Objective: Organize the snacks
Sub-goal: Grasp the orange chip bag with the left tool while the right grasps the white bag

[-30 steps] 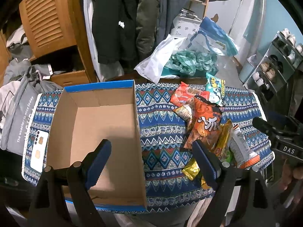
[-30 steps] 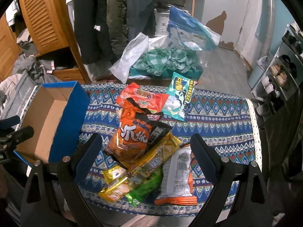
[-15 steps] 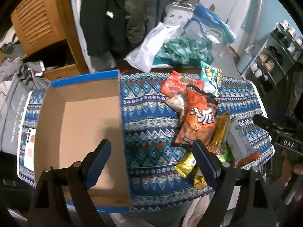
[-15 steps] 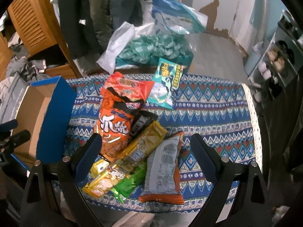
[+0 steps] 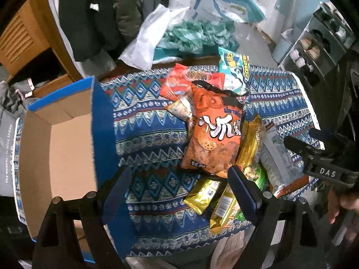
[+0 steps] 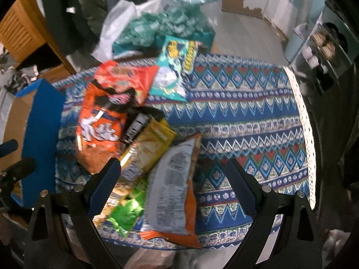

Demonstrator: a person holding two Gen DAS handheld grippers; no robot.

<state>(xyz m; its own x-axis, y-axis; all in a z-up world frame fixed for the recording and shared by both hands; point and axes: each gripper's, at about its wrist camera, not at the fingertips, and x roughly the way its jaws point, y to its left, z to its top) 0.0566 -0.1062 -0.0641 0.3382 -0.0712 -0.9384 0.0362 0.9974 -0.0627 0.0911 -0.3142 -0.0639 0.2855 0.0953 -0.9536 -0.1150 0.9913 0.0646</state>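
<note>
Now | grey-backed packet point(image 6: 174, 186) between spread right fingers point(image 6: 102, 187) | ungripped

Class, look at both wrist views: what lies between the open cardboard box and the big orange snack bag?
Only bare patterned tablecloth separates the cardboard box from the orange snack bag; the left wrist view shows it best.

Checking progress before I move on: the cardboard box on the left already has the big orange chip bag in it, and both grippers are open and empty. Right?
Not quite. The cardboard box holds nothing visible; the big orange chip bag lies on the patterned cloth in the snack pile, as the left wrist view shows. The left gripper and right gripper are open and empty.
</note>
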